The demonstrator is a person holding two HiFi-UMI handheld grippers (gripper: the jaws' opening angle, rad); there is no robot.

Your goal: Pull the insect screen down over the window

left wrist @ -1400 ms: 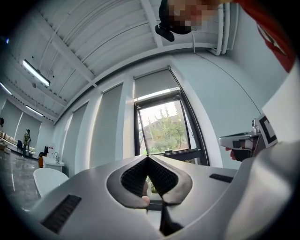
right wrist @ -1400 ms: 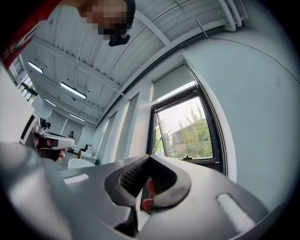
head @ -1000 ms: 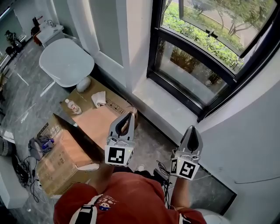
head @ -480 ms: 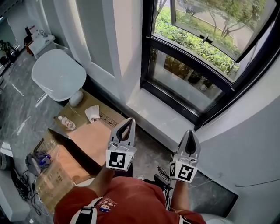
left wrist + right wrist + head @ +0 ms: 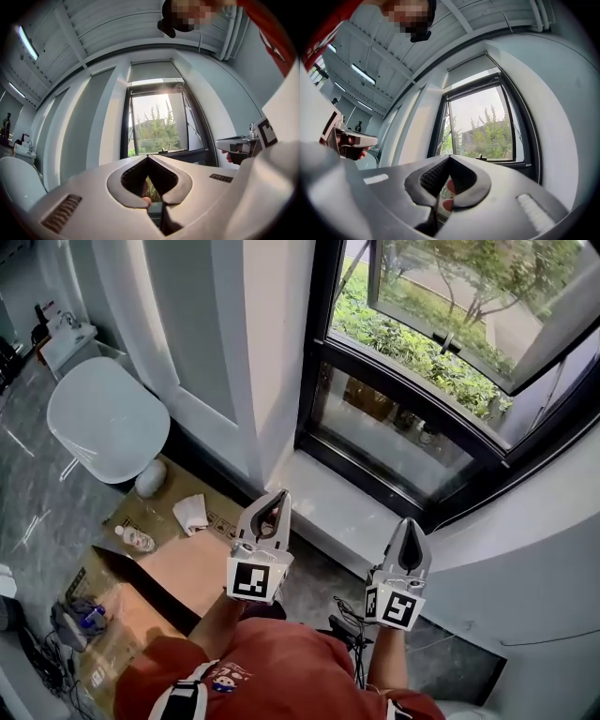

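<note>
The black-framed window [image 5: 422,381] fills the upper right of the head view, above a white sill [image 5: 328,507]. No screen covers the glass; trees and grass show through. A pale panel [image 5: 154,71] sits above the window opening in the left gripper view and appears as the same panel [image 5: 473,70] in the right gripper view. My left gripper [image 5: 278,495] is shut and holds nothing, pointing at the sill's left end. To its right my right gripper [image 5: 411,523] is also shut and holds nothing, just short of the sill. Both point up at the window [image 5: 159,122].
A white round seat [image 5: 108,418] stands at the left. Cardboard boxes [image 5: 178,568] with a bottle [image 5: 134,538] and a white cloth [image 5: 192,512] lie on the floor by my left side. Cables [image 5: 347,624] trail on the floor between the grippers.
The view has shifted toward the window, so the sill now lies closer under both grippers. The boxes and seat have slid left and down. Both grippers stayed shut.
</note>
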